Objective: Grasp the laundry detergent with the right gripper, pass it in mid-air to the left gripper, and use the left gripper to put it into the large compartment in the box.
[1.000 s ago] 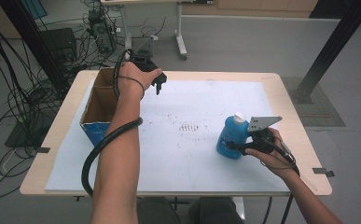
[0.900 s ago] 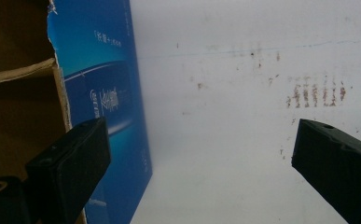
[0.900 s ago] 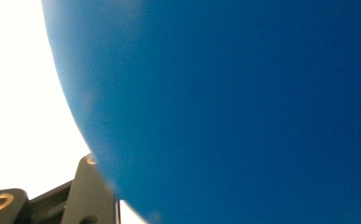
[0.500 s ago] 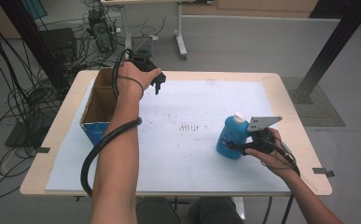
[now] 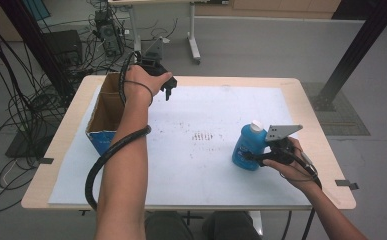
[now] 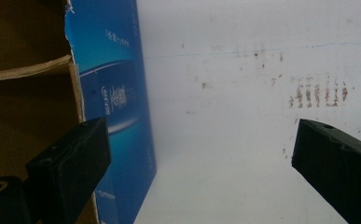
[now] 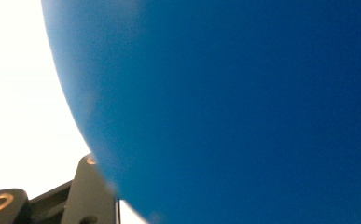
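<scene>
A: A wooden table point(image 5: 311, 107) covered by a white sheet is seen in a room with a grey floor and many cables. A blue bottle point(image 5: 247, 147) with a white cap is stood upright on the sheet toward the right, and it is clamped at its side by the right hand-held gripper point(image 5: 261, 155).

B: And the left hand-held gripper point(image 5: 167, 90)?

A: It is held with jaws wide apart and nothing between them, at the far left of the sheet, just beside an open cardboard box point(image 5: 101, 107) with a blue printed side point(image 6: 117, 93).

B: What could go wrong from here?

A: The bottle's wall is rounded and looks smooth, so it could be squeezed out of the jaws or twisted in them if it is lifted quickly. If it is carried toward the box, its base could be caught on the box's torn cardboard edge point(image 6: 73, 70), and the light box could be pushed along.

B: How is the bottle described?

A: Deep blue plastic, squat and bulging, with a label that cannot be read; in the right gripper view its curved surface point(image 7: 243, 102) is pressed close to the camera.
</scene>
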The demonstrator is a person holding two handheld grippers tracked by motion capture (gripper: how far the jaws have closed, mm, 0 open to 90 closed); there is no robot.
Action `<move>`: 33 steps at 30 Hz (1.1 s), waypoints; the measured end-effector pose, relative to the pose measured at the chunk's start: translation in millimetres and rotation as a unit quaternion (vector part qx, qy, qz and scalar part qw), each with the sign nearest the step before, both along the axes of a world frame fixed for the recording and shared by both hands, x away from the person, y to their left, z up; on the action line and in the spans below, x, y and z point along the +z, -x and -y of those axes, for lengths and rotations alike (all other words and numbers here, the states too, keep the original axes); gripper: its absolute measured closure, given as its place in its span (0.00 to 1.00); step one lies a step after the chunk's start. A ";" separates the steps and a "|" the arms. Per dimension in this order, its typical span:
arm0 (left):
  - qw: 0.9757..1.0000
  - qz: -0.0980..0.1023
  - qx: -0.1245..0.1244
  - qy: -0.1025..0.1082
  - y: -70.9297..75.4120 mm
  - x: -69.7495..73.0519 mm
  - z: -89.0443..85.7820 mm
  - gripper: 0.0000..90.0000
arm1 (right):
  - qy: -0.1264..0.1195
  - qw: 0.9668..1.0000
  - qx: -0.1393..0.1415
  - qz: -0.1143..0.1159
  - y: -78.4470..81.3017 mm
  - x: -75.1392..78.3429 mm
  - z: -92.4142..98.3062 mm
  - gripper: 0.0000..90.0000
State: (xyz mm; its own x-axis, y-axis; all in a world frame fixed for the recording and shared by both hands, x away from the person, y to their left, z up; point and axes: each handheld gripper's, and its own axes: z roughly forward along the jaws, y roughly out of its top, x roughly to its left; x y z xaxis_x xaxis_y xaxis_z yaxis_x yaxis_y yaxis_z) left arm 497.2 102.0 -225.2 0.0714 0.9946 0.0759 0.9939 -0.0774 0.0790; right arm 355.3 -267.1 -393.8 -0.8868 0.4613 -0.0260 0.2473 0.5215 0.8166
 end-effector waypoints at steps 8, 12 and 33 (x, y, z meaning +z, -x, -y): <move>1.000 0.000 -0.003 0.004 1.7 2.5 0.1 0.06 | 0.001 1.000 -0.004 0.001 0.8 0.2 -0.3 0.49; 1.000 0.001 -0.007 0.006 2.8 6.2 -0.3 0.06 | 0.005 1.000 -0.005 0.001 1.5 1.1 -1.4 0.49; 0.995 0.020 -0.098 0.018 20.4 54.7 -4.6 0.05 | 0.012 0.999 -0.013 -0.044 -2.1 63.5 -37.4 0.49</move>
State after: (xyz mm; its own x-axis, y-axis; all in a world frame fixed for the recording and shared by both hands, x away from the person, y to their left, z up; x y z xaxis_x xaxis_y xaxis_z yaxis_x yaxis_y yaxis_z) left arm 476.8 106.6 -170.5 0.2610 0.9642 0.0468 0.9563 -0.2649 0.1240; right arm 357.4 -229.7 -330.4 -0.8736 0.4849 0.0406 0.3320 0.5329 0.7783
